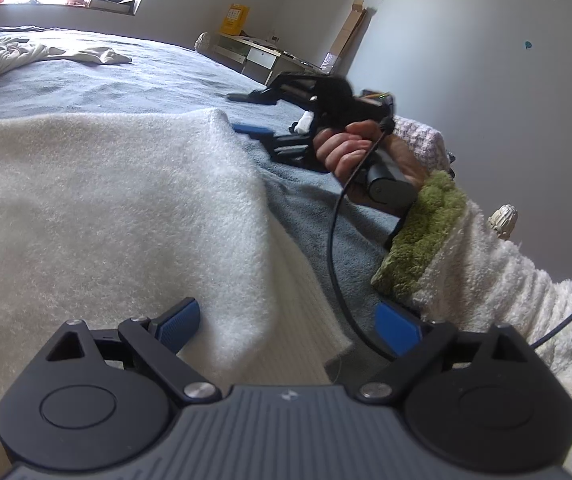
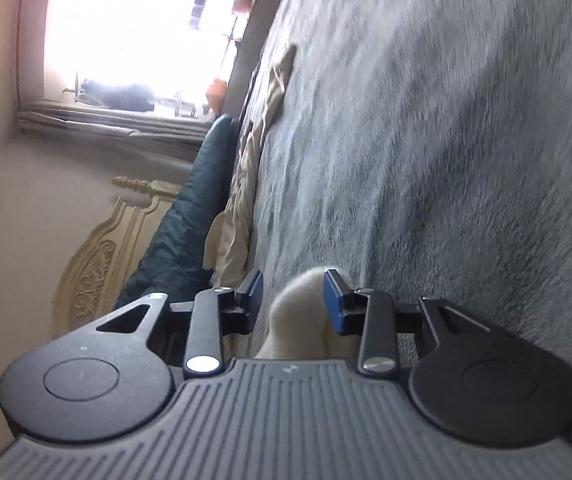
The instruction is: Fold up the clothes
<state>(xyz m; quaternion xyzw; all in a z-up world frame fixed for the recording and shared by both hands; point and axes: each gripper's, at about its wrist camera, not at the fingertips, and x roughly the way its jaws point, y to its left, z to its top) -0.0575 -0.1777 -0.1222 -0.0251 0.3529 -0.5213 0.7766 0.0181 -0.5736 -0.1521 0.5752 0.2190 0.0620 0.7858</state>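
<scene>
White fleece garment [image 1: 106, 200], frame centre, spread on grey blanket [image 1: 146, 76] for folding; left gripper [image 1: 289, 326] wide, empty; right gripper [image 2: 291, 300] parted around a fleece corner.

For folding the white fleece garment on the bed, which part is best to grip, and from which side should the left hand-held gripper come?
Probably the raised corner fold of the white fleece garment, near its right edge. It stands up from the grey bedcover, so one finger can slip beneath it. Bring the open left hand-held gripper from the near side, going forward along the edge. The right hand-held gripper already has white cloth between its fingers.
</scene>
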